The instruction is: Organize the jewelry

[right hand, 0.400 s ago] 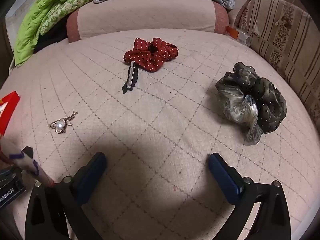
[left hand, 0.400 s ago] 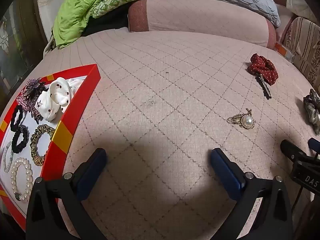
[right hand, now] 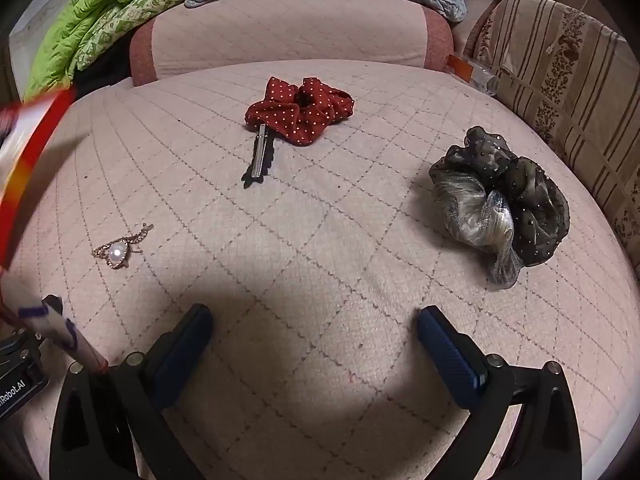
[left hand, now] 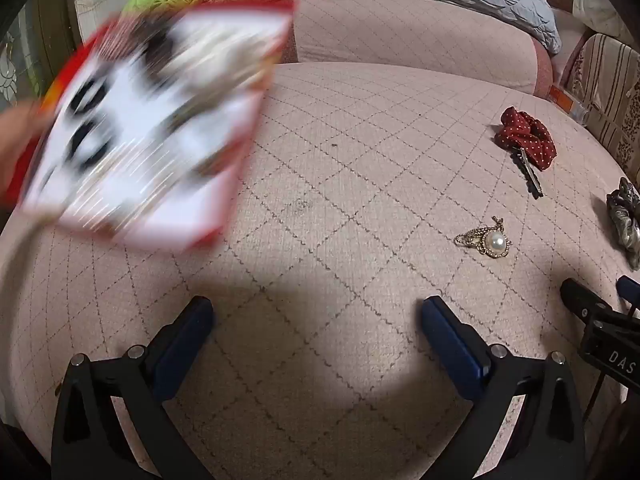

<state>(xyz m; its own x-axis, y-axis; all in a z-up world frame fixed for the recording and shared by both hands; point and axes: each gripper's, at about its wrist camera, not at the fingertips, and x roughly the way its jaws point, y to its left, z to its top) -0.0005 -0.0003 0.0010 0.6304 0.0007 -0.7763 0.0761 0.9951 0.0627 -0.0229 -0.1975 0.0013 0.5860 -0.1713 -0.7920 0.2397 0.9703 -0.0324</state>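
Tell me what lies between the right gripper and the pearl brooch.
Only bare quilted cover separates the right gripper from the pearl brooch, as the right wrist view shows.

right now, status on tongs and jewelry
Left tongs open, empty. Right tongs open, empty. Pearl brooch loose on quilted cushion. Red tray blurred, mid-motion at left.

Blurred red tray (left hand: 152, 120) tilted, pearl brooch (left hand: 490, 240) flat

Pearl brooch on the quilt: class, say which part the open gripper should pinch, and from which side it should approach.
Probably from straight above: the pearl brooch lies flat on the quilt, so no side offers purchase. Straddle the raised pearl and its gold rim, not the thin chain trailing off, which would likely slip.
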